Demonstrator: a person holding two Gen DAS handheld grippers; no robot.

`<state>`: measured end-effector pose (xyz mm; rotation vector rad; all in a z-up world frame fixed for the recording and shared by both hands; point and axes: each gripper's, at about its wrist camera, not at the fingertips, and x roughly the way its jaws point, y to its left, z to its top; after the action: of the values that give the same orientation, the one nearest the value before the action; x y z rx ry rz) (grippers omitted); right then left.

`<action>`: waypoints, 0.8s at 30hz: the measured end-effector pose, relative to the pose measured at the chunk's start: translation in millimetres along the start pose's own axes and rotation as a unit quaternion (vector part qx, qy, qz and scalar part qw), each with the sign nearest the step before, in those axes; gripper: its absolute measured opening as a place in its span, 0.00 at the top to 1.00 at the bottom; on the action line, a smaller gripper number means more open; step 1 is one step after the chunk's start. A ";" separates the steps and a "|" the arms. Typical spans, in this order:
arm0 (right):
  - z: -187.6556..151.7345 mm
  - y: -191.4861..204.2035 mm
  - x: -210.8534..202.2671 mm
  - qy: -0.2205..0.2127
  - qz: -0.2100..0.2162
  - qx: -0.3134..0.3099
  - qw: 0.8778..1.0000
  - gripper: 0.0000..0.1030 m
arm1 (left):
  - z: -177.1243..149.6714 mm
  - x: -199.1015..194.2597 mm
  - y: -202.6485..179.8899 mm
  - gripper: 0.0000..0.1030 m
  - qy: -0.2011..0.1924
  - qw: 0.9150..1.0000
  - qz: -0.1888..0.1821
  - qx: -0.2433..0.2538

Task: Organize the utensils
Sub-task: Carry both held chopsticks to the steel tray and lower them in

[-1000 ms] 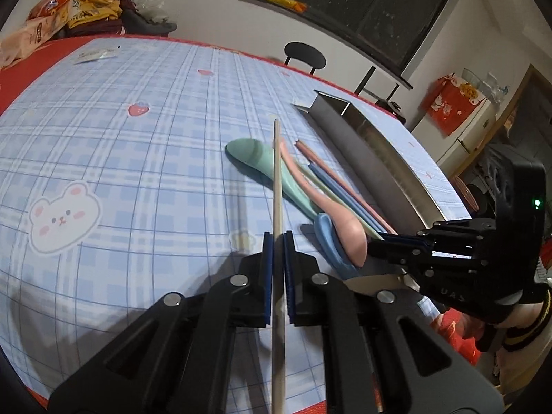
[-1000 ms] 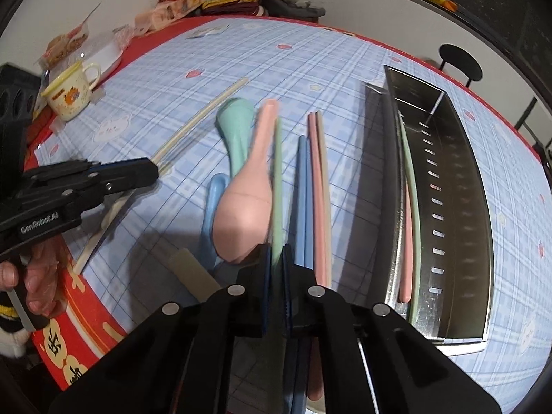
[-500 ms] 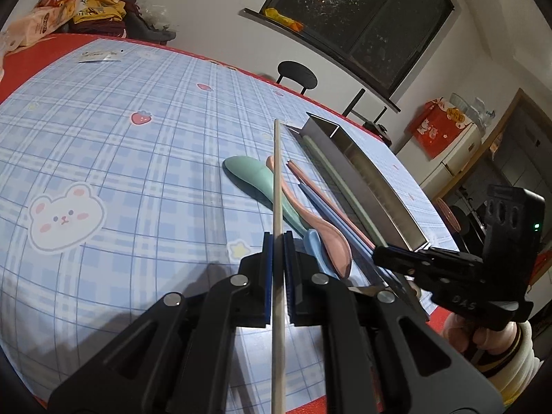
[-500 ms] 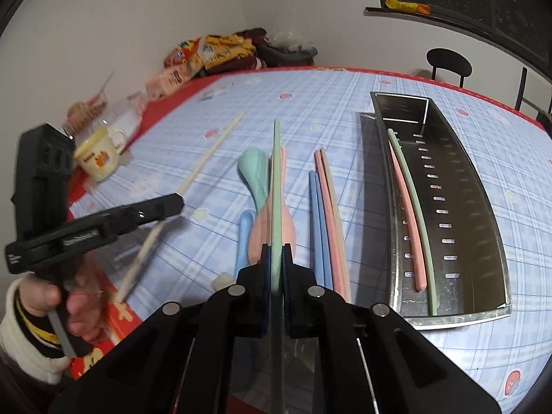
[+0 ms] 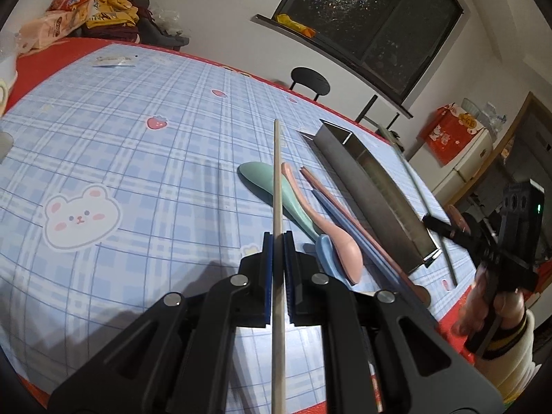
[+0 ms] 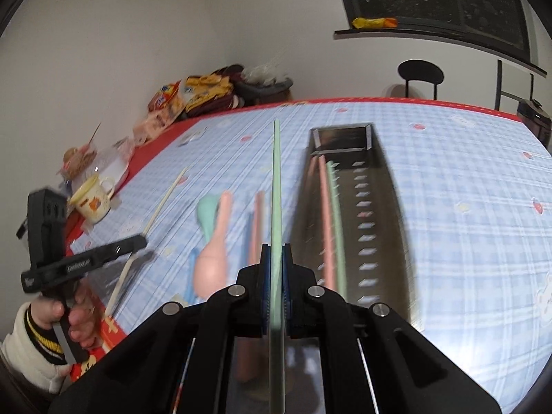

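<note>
Two chopsticks lie in the metal tray [image 6: 386, 214], several utensils not yet.
Right gripper [image 6: 275, 289] is clamped on a green chopstick [image 6: 276, 186], tray just right of its fingers; left gripper [image 5: 277, 276] pinches a beige chopstick [image 5: 277, 179]. Right of those fingers, spoons [image 5: 331, 238] and three chopsticks [image 5: 348, 220] wait on the cloth.

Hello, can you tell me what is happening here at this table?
A person is sorting utensils with a claw in each hand. The left claw is shut on a beige chopstick, and the right claw is shut on a green chopstick. A pink and a green chopstick already lie in the metal tray. Spoons and other chopsticks remain on the checked tablecloth.
</note>
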<state>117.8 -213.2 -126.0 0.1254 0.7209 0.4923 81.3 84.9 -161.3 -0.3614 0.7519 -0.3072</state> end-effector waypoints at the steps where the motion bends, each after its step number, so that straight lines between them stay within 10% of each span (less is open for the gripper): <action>1: 4.3 -4.8 -0.2 -0.004 -0.001 0.001 1.000 0.93 | 0.4 0.0 -0.7 0.90 -0.001 1.000 0.007 0.000; 11: 41.3 -56.4 21.1 -0.023 -0.011 0.037 0.999 0.93 | 48.6 0.5 -46.9 0.90 -0.029 0.999 0.022 -0.019; 24: 32.6 -92.4 32.0 -0.023 0.010 0.089 0.996 0.93 | 80.6 119.4 -136.3 0.90 0.004 0.993 -0.057 -0.107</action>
<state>195.8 -277.5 -146.3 0.3096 0.7187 0.4435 201.8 -67.5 -121.4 -0.6075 0.7750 -0.3367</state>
